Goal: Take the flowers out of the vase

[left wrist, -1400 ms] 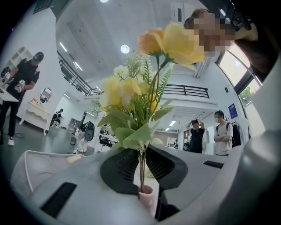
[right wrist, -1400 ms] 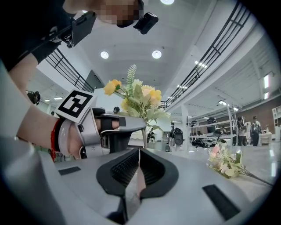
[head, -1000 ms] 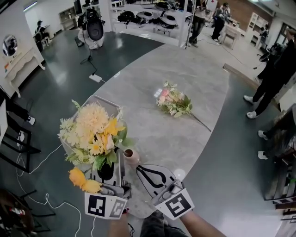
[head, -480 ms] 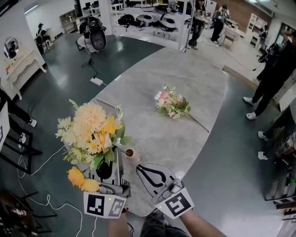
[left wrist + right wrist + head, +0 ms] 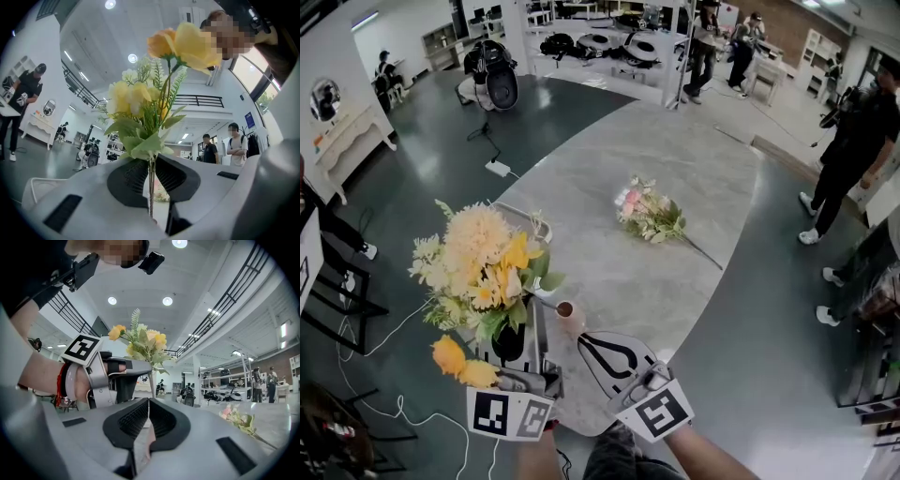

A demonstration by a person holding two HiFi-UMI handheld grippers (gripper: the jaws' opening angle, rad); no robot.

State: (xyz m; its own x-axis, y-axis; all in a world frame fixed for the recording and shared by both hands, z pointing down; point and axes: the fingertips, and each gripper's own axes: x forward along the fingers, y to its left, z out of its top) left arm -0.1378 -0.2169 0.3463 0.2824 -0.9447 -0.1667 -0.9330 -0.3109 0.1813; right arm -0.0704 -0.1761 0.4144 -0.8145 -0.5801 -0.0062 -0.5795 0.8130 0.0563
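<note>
A bunch of yellow flowers (image 5: 483, 262) stands upright over the table's near end, and my left gripper (image 5: 542, 323) is shut on its thin stem (image 5: 151, 187). The blooms (image 5: 140, 98) rise above the jaws. In the right gripper view the left gripper (image 5: 140, 366) holds the bunch (image 5: 143, 343) just past my right jaws. A small pink vase (image 5: 570, 321) stands beside it, dark mouth up, and a thin stem reaches that mouth. My right gripper (image 5: 579, 339) is shut, its tips right behind the vase. Pink vase (image 5: 144, 446) shows through the slit of the right gripper (image 5: 147, 403).
A second bunch of pink and white flowers (image 5: 649, 211) lies farther out on the grey marble table (image 5: 703, 159). A white wire frame (image 5: 525, 216) stands behind the yellow bunch. People stand to the right (image 5: 853, 141). Cables (image 5: 384, 403) lie on the floor at the left.
Both grippers, the vase and the flowers keep their places. Only the head view shifts slightly, and a person at the right steps closer.
</note>
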